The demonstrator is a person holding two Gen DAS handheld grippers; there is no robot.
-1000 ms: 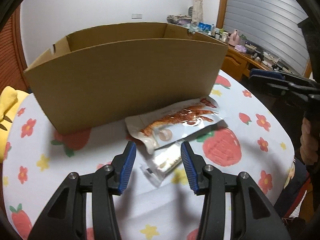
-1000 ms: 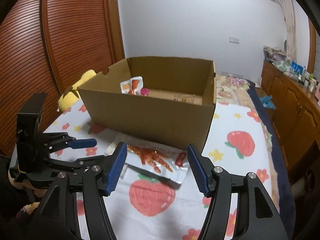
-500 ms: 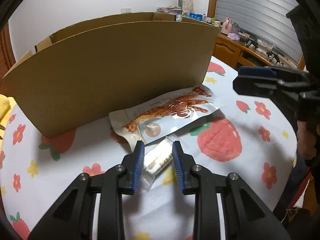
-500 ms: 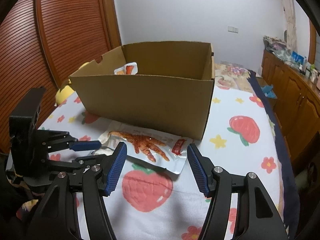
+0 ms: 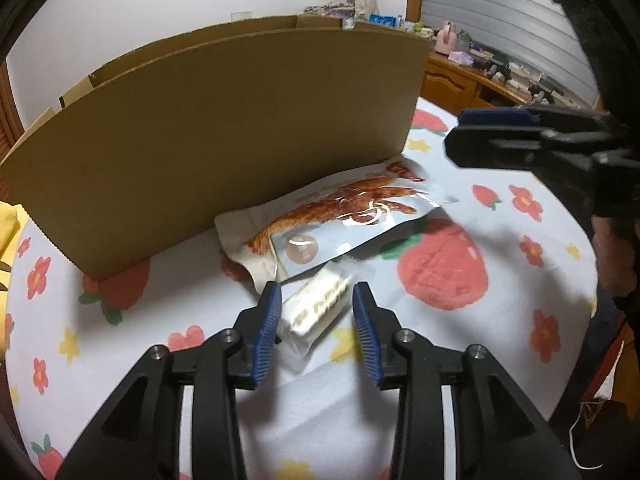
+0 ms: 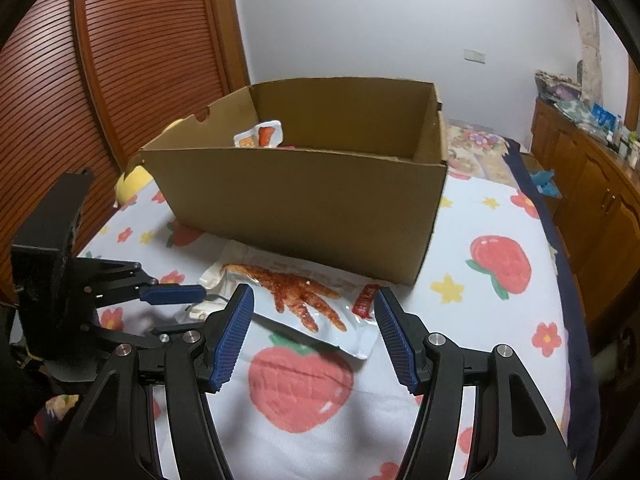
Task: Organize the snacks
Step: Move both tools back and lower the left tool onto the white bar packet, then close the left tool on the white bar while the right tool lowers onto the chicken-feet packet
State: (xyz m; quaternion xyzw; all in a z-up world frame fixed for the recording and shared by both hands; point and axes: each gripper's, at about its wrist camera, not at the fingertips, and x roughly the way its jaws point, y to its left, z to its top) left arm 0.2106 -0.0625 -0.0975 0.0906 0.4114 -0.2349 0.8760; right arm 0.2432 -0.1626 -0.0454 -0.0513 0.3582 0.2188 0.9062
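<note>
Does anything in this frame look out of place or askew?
Two snacks lie outside the cardboard box: the chicken-feet pouch lies askew against its front wall, overlapping one end of the small white packet. The left gripper straddles that packet, opening. The right gripper hovers open.

A: Which areas are obscured?
B: The cardboard box [image 5: 224,128] front wall hides its interior in the left wrist view; the chicken-feet pouch [image 5: 340,216] covers the far end of the small white packet [image 5: 316,312].
A: Legibility?
B: Packet print is too blurred to read; the right gripper [image 5: 520,140] is cut off at the frame edge.
</note>
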